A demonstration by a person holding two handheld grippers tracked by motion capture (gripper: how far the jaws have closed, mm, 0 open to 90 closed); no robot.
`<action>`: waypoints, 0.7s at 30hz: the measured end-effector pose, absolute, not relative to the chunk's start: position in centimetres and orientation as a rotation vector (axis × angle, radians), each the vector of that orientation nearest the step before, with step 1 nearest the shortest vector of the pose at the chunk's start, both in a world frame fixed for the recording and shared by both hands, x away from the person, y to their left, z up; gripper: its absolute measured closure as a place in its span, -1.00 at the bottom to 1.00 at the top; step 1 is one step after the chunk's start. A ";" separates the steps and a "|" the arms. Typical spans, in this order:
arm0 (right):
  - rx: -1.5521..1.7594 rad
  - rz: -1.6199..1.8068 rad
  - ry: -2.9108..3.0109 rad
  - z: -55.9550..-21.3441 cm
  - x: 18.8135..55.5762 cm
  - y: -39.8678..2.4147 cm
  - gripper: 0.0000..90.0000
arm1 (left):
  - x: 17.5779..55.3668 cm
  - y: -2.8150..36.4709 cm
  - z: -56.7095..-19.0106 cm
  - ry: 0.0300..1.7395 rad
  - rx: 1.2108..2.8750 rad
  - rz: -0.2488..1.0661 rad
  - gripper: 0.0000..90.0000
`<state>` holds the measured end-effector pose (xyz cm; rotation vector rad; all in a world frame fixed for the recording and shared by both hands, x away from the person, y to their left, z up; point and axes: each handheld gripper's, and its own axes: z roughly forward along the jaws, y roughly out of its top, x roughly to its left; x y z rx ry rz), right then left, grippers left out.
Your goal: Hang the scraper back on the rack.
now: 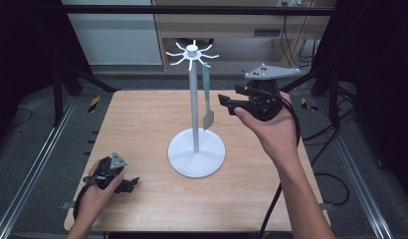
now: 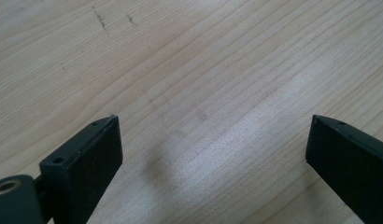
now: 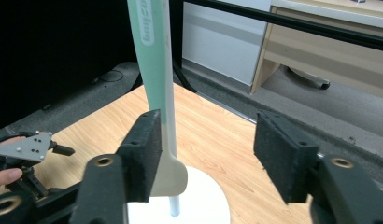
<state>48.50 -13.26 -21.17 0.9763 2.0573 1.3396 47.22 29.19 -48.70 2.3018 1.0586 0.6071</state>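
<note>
Spatula (image 1: 207, 99): it hangs from one of the white hooks at the top of the stand, handle up and pale blade down, at the middle of the table and a little toward the far side. In your right gripper view (image 3: 157, 93) the green handle and cream blade stand just in front of the left-hand pad; you cannot tell from that view whether the pad touches it.
Stand (image 1: 196, 149): a white pole on a round white base, with a ring of short hooks at the top. The spatula hangs just right of the pole, its blade clear of the base.
Right gripper (image 1: 227, 102): you hold it raised above the table, right of the stand, pointing left at the spatula's blade. Its jaws are spread wide and have hold of nothing. In its own view (image 3: 206, 156) the gap between the pads looks onto the table and the stand's base.
Left gripper (image 1: 128, 184): you hold it low at the near left of the table, well apart from the stand, pointing right. In its own view (image 2: 213, 149) the jaws are wide apart with bare wood between them, gripping nothing.
Table (image 1: 142, 124): light wood, set in a dark frame.
</note>
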 end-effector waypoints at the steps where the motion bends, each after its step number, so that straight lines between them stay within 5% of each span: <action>1: 0.978 1.337 2.058 -21.3 48.5 -13.3 -0.13 | 47.2 29.2 -48.7 1.058 2.303 0.606 -0.92; 21: 0.989 1.285 2.040 -23.8 48.7 -15.0 -0.63 | 47.2 29.2 -48.7 1.059 2.306 0.603 -0.92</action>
